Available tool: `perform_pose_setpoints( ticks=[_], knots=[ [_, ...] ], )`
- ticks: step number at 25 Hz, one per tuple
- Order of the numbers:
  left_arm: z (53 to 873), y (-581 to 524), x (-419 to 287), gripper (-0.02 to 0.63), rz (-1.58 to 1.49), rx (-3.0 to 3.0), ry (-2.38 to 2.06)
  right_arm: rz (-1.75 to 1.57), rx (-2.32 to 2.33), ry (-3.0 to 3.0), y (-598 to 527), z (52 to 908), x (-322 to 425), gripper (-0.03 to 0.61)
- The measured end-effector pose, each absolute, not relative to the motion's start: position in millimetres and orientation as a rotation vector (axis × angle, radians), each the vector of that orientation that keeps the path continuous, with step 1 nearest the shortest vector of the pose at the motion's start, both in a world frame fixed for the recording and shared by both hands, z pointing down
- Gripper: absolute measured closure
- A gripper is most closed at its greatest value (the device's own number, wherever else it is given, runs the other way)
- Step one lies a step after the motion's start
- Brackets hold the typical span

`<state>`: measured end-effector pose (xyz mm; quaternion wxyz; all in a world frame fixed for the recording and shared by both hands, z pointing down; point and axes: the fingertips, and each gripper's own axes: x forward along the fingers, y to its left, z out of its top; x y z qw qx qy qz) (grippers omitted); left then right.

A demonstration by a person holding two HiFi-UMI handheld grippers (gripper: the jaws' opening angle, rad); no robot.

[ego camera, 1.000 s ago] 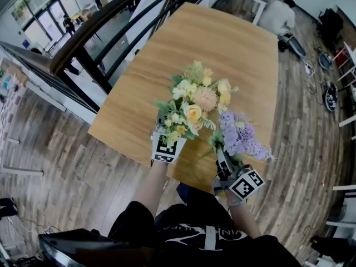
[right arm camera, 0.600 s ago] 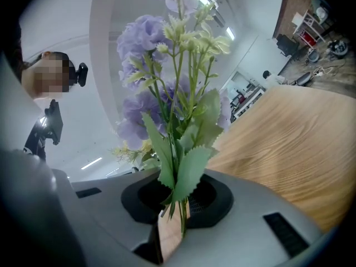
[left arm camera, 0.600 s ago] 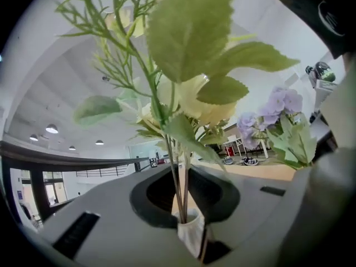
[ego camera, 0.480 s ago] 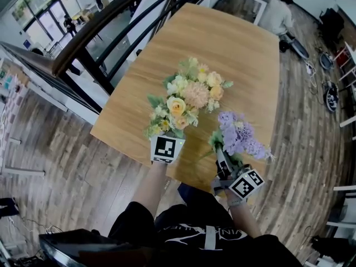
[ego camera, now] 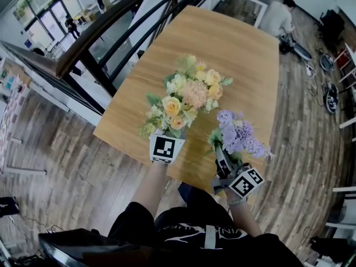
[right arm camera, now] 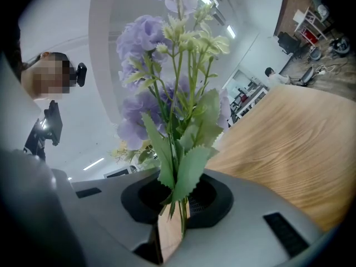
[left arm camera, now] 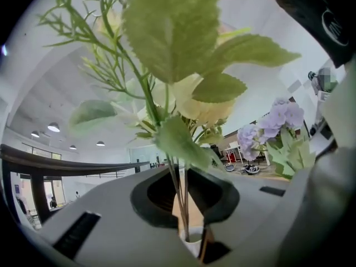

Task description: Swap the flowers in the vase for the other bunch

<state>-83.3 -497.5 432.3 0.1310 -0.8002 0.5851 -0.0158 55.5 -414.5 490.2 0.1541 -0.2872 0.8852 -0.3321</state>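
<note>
A yellow, cream and peach flower bunch (ego camera: 187, 95) stands above the wooden table (ego camera: 239, 49). My left gripper (ego camera: 166, 133) is shut on its thin green stems (left arm camera: 181, 196) just below the leaves. Low between the jaws, a white rim (left arm camera: 192, 243) that looks like the vase shows under the stems. At the lower right, my right gripper (ego camera: 223, 159) is shut on the stems (right arm camera: 181, 213) of a purple flower bunch (ego camera: 239, 138), held upright near the table's front edge. The purple flower bunch (left arm camera: 272, 124) also appears at the right of the left gripper view.
A dark stair railing (ego camera: 105, 26) runs along the table's left side, with a drop behind it. A person (ego camera: 278, 15) crouches on the wood floor beyond the far right corner. Cables and round objects (ego camera: 328, 88) lie on the floor at the right.
The left gripper's jaws have closed on the yellow bunch's stems, and the bunch has risen and shifted a little left. The right gripper and purple bunch have stayed put.
</note>
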Motion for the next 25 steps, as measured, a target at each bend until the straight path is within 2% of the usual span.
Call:
perform_pose_setpoints(
  ticks=[25],
  knots=[
    [367, -478, -115, 0.568, 0.289, -2.379, 1.817, -0.972, -0.781, 2.497, -413, 456, 54, 0.511]
  ],
)
